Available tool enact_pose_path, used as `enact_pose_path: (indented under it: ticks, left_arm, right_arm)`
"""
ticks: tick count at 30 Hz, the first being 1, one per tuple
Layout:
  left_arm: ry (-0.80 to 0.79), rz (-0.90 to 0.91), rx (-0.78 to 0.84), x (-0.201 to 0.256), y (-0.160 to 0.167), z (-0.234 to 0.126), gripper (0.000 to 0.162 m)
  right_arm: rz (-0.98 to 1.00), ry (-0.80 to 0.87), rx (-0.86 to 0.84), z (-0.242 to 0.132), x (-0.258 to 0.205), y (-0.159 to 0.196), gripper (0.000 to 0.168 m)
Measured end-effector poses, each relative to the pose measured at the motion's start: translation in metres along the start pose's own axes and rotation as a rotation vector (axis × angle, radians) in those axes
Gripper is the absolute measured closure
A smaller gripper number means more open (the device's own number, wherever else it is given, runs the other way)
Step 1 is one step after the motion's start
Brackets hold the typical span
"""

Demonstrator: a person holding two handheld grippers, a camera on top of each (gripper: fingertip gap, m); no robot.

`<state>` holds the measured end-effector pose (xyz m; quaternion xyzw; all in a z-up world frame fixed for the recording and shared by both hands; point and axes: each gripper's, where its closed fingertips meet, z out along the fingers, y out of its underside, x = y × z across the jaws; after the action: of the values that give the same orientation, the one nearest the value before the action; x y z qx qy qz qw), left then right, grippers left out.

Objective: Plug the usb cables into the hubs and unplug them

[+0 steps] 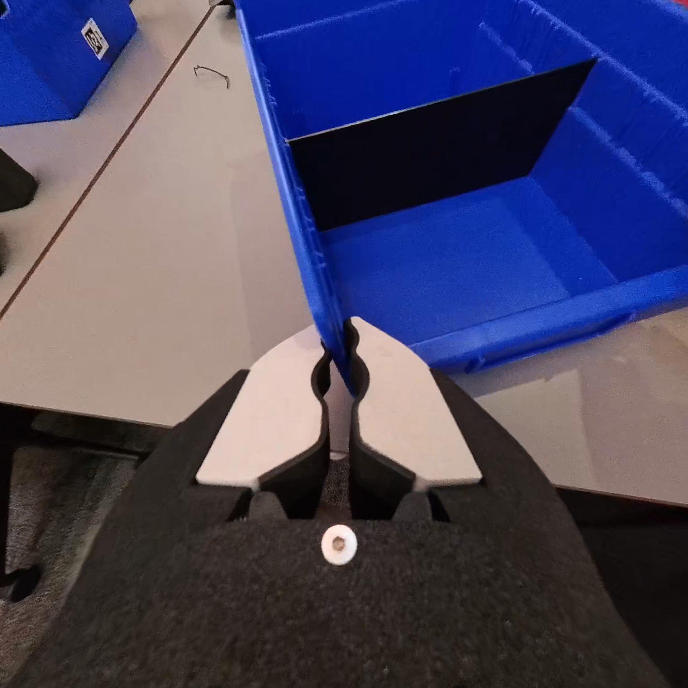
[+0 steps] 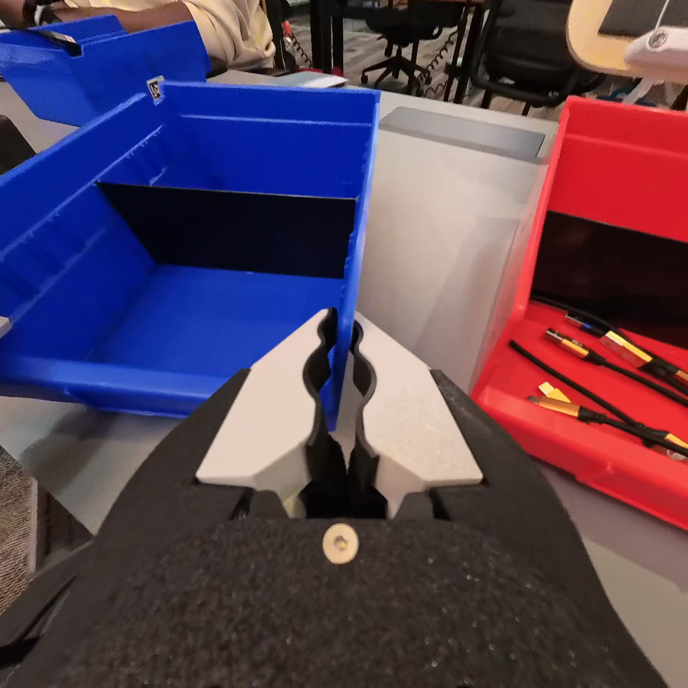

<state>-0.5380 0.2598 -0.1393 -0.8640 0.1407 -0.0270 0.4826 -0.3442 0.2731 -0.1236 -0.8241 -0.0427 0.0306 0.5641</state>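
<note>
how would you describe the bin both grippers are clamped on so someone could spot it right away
On the pale grey table, left of the red plastic bin of black cables, stands an open blue plastic bin. The left gripper and right gripper each pinch a near corner. Unlike its neighbours, a black divider panel crosses it and it is empty.

Lighting: even, soft indoor light from overhead; your pale grey bench shows only faint shadow beside the bright blue plastic bin.
Glare: slight sheen on the glossy red plastic bin in your right wrist view.
Blur: the bins' edges smear in both views; the chairs behind the bench are soft.
Distortion: wide-angle bending curves straight edges near the frame borders; the black textured tool bodies loom large.
</note>
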Motion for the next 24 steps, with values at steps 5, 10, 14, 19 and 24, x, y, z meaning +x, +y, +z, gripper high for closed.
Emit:
enact_pose_path:
  ticks: [5,10,14,19,24]
  left_arm:
    - [-0.026,0.003,0.148,0.001,-0.024,-0.025,0.159]
    - [-0.028,0.033,0.283,0.024,-0.048,-0.069,0.158]
    - [-0.042,0.097,0.455,0.060,-0.096,-0.103,0.158]
    - [0.103,0.170,0.588,0.159,-0.172,-0.118,0.157]
    - [0.270,0.385,0.610,0.323,-0.219,-0.114,0.157]
  right_arm:
    - [-0.005,-0.030,0.093,-0.019,0.000,-0.027,0.165]
    - [0.050,-0.073,0.145,-0.055,0.016,-0.059,0.165]
    - [0.006,0.018,0.341,-0.107,0.055,-0.114,0.166]
    - [0.047,0.194,0.494,-0.181,0.160,-0.166,0.166]
    - [0.201,0.414,0.477,-0.255,0.316,-0.128,0.166]
